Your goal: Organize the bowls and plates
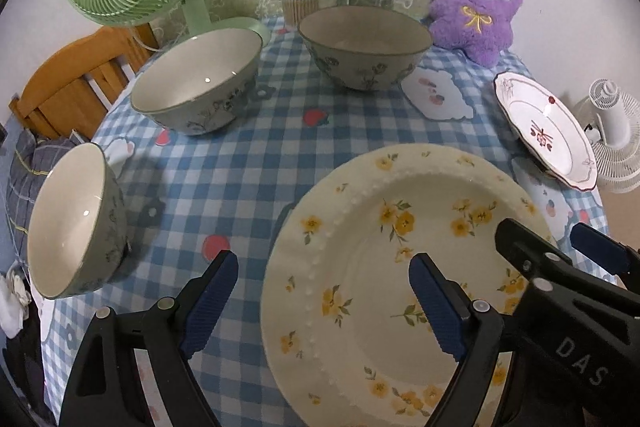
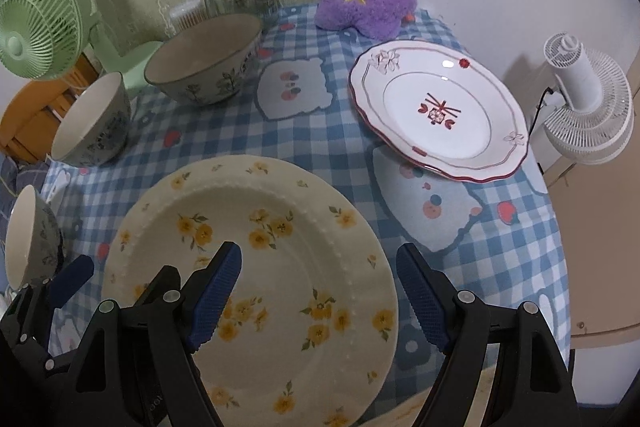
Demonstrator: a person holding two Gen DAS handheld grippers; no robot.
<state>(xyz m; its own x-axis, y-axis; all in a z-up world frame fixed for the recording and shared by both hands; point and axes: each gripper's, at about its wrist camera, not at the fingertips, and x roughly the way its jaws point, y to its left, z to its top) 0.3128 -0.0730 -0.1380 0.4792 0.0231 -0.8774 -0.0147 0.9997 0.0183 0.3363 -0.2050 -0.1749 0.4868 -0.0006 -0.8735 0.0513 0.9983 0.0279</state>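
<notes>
Nothing stacked yet: 3 bowls (image 1: 196, 83), yellow-flower plate (image 1: 360, 267) and red-trim plate (image 2: 440, 111) lie apart. Left gripper (image 1: 324, 299) & right gripper (image 2: 320, 291) both released, empty, over the yellow-flower plate's edges.

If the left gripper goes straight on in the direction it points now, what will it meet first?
Probably the left rim of the yellow-flower plate. The left gripper is open and angled down at the table; one finger hangs over the plate, the other over the checked tablecloth. Depth is unclear, so the cloth may come first.

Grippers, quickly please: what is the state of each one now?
Left gripper: open, holding nothing, over the yellow-flower plate.
Right gripper: open, holding nothing, over the same plate.
</notes>
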